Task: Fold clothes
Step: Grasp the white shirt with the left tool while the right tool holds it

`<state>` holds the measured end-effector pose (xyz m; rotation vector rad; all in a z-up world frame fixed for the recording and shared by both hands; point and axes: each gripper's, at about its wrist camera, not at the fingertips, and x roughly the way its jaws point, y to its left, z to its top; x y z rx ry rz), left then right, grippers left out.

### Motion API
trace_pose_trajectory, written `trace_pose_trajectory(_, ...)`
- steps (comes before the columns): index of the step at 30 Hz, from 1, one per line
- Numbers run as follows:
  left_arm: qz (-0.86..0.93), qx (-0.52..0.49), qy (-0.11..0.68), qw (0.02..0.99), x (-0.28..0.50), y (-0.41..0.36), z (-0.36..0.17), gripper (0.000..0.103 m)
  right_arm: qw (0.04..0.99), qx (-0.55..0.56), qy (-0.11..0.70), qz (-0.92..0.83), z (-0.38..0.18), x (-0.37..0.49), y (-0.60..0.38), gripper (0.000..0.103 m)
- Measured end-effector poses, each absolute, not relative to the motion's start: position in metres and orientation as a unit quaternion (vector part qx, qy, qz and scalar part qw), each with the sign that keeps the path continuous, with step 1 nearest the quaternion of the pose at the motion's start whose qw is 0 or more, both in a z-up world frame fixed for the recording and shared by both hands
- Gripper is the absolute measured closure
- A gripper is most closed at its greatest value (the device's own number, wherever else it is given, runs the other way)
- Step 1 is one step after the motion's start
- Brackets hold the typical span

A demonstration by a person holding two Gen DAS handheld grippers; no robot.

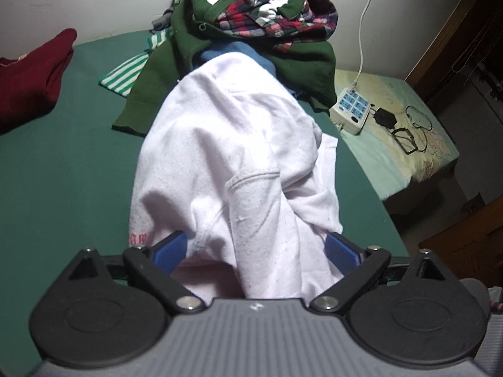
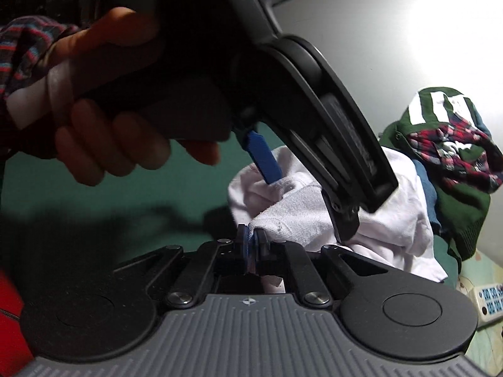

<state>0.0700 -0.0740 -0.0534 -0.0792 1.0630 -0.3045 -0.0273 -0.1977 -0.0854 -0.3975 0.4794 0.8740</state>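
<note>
A pale pink sweatshirt lies bunched on the green table cover, draped back onto a clothes pile. My left gripper is open, its blue pads wide apart on either side of the sweatshirt's near folds. In the right wrist view my right gripper is shut on an edge of the same sweatshirt. The left gripper hangs above the cloth there, one blue pad touching it, held by a hand.
A pile of a dark green sweater, plaid shirt and striped cloth sits at the back. A maroon garment lies at the left. A white power strip with cables lies on a bed at the right.
</note>
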Motion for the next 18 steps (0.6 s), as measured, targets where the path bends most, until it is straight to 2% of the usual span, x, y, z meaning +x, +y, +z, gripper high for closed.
trace_pose_trajectory(3,-0.121,-0.018,0.518,0.847,0.076,-0.071,-0.067,0.054,0.846,-0.223,0.224,0.430,-0.087,-0.033,-0.193,0.097)
trace_pose_trajectory(4,-0.117,-0.024,0.520,0.846,0.077,-0.066,-0.070,0.059,0.844,-0.225,0.227,0.431,-0.086,-0.033,-0.196,0.096)
trace_pose_trajectory(5,-0.113,-0.033,0.521,0.846,0.077,-0.059,-0.073,0.060,0.846,-0.212,0.235,0.430,-0.084,-0.028,-0.204,0.096)
trace_pose_trajectory(7,-0.105,-0.042,0.516,0.849,0.074,-0.046,-0.075,0.069,0.851,-0.184,0.252,0.423,-0.079,-0.019,-0.221,0.092)
trace_pose_trajectory(10,-0.089,-0.040,0.506,0.857,0.070,-0.034,-0.075,0.075,0.885,-0.128,0.281,0.349,-0.074,0.013,-0.251,0.070)
trace_pose_trajectory(11,-0.092,-0.045,0.502,0.859,0.069,-0.031,-0.073,0.075,0.894,-0.105,0.291,0.324,-0.072,0.025,-0.261,0.059)
trace_pose_trajectory(14,-0.099,-0.054,0.482,0.869,0.062,-0.024,-0.063,0.075,0.908,0.006,0.329,0.259,-0.073,0.068,-0.282,0.057)
trace_pose_trajectory(16,-0.095,-0.064,0.478,0.871,0.063,-0.018,-0.061,0.081,0.903,0.077,0.351,0.235,-0.076,0.094,-0.292,0.051)
trace_pose_trajectory(18,-0.088,-0.079,0.481,0.869,0.066,-0.010,-0.063,0.086,0.900,0.102,0.363,0.219,-0.083,0.111,-0.287,0.044)
